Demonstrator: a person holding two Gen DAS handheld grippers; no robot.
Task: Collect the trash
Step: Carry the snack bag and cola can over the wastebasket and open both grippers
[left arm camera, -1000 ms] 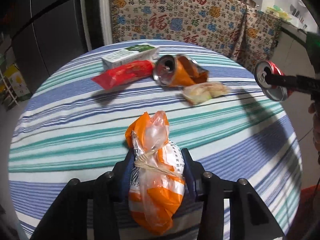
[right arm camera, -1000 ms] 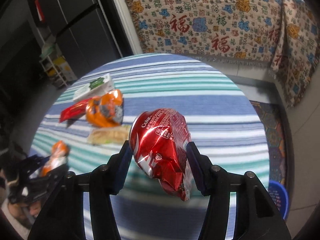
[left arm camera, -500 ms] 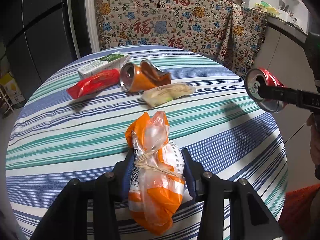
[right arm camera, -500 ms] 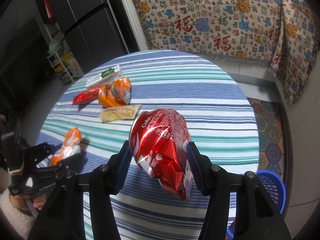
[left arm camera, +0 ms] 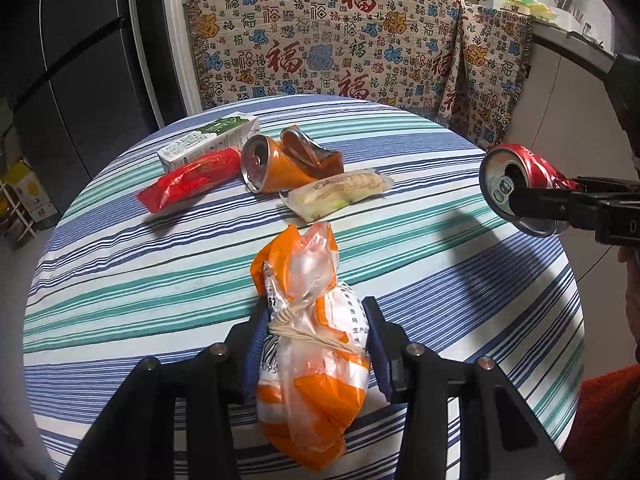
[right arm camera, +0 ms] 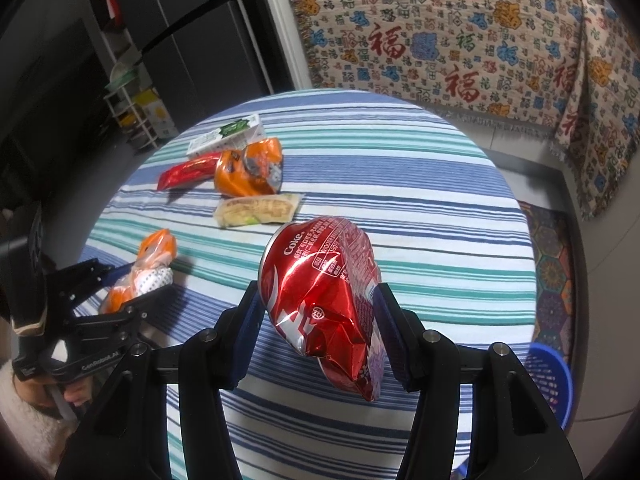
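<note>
Behind the round table with the blue, green and white striped cloth (left arm camera: 120, 280) hangs a patterned cloth with big red signs (left arm camera: 340, 40). The left gripper (left arm camera: 314, 336) is clamped on a crinkly orange and clear plastic bag (left arm camera: 312, 360); the bag sits right between the two fingers and sticks out past them, above the table. The right gripper (right arm camera: 318, 320) is squeezed tight on a crushed shiny red metal can (right arm camera: 324, 300), which fills the gap between its fingers and pokes up past the tips.

Compared with a moment ago, the table looks a bit farther off in the right view, and more of the blue plastic basket (right arm camera: 548, 380) on the floor shows.

On the far side of the table lie a white and green paper carton (left arm camera: 208, 142), a smooth red wrapper (left arm camera: 192, 178), a dented orange can (left arm camera: 288, 164) and a pale see-through food packet (left arm camera: 340, 194), all close together.
</note>
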